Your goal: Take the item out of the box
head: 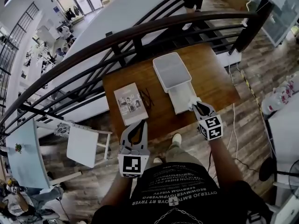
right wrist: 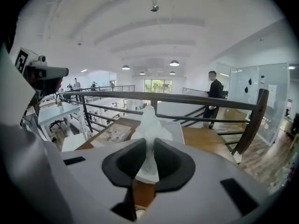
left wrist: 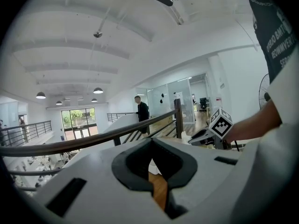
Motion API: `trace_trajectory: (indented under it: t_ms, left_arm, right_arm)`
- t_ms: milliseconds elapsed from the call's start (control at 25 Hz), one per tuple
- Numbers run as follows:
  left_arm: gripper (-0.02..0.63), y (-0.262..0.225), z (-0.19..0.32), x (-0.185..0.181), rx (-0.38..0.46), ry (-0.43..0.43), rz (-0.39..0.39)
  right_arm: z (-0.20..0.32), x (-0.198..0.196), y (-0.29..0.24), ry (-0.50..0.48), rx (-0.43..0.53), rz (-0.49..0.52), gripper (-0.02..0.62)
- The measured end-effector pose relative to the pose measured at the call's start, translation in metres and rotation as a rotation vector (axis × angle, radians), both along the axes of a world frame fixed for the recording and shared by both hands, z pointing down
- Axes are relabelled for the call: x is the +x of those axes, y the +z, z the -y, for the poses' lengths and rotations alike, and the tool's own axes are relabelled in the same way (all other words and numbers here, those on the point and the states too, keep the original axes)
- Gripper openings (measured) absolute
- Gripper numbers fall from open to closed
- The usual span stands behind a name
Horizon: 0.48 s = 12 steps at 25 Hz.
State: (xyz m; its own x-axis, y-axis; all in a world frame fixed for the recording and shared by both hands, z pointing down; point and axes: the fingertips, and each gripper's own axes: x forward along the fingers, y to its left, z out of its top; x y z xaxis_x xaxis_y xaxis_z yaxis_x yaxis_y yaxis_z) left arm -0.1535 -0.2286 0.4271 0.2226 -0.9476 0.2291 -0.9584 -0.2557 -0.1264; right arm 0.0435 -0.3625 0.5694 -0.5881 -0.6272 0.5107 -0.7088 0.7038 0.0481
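A white box (head: 172, 70) lies on the brown wooden table (head: 212, 85), with a flat white part (head: 182, 98) adjoining its near end. My right gripper (head: 196, 106) hangs at that part's near right corner, shut on a crumpled white wrapped item (right wrist: 149, 129) that sticks up between its jaws. In the right gripper view the box (right wrist: 176, 130) shows behind the item. My left gripper (head: 138, 125) is held at the table's near edge, left of the box, its jaws together with nothing in them. The left gripper view shows only a strip of table (left wrist: 159, 190) through its jaws.
A grey booklet (head: 130, 103) and a thin dark looped thing (head: 146, 97) lie left of the box. A dark metal railing (head: 140, 34) runs behind the table. A white stool (head: 84, 144) stands at the near left. A person (right wrist: 215, 91) stands on the stairs beyond.
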Motion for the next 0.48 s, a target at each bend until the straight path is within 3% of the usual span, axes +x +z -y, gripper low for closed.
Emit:
trace_trajectory:
  t_ms: [480]
  left_arm:
    - [0.005, -0.010, -0.044, 0.011, 0.014, 0.058, 0.006]
  right_arm:
    - [-0.058, 0.002, -0.070, 0.015, 0.094, 0.070, 0.051]
